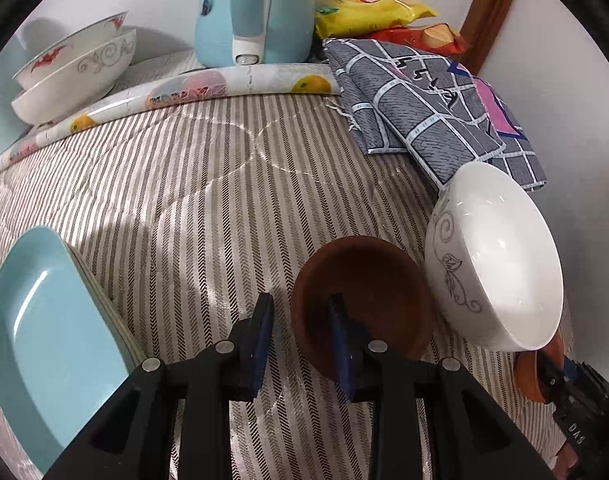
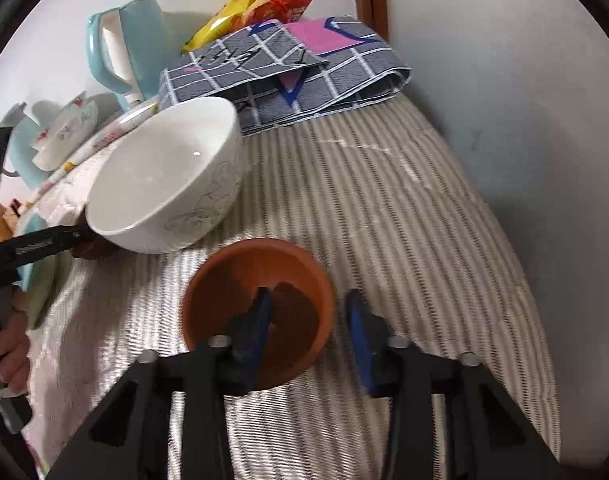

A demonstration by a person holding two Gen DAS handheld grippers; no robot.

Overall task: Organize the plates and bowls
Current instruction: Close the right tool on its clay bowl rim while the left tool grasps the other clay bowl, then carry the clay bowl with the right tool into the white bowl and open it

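Straddling the rim of a brown bowl (image 1: 368,292), the left tongs (image 1: 302,320) stand open: right finger inside the bowl, left finger outside over the striped cloth (image 1: 208,208). The pads are not pinched on the wall.

The right tongs (image 2: 309,312) are also open and straddle the rim of a second brown bowl (image 2: 244,276), with the left finger inside and the right finger outside. That makes 2 brown bowls, one at each pair of tongs, both close to the fingertips.

Left of the left tongs, just beside them, lies a blue plate (image 1: 44,320). More rims show under its edge, so it is a stack, but I cannot tell how many.

Between the two pairs of tongs sits 1 plain white bowl (image 1: 500,256), tilted, with a grey vine print. It is touching or almost touching the first brown bowl on that bowl's right.

Farther ahead and to the right is 1 folded grey checked cloth (image 1: 424,112). Far left are 2 white bowls stacked: a red-print bowl (image 1: 64,52) nested in a grey-scroll bowl (image 1: 76,84), on a fruit-print mat (image 1: 208,84).

Farthest back are 1 blue kettle (image 1: 256,12) straight ahead and 2 snack bags behind the cloth: a yellow bag (image 1: 368,8) and a red bag (image 1: 432,36).

Totals: 5 bowls.
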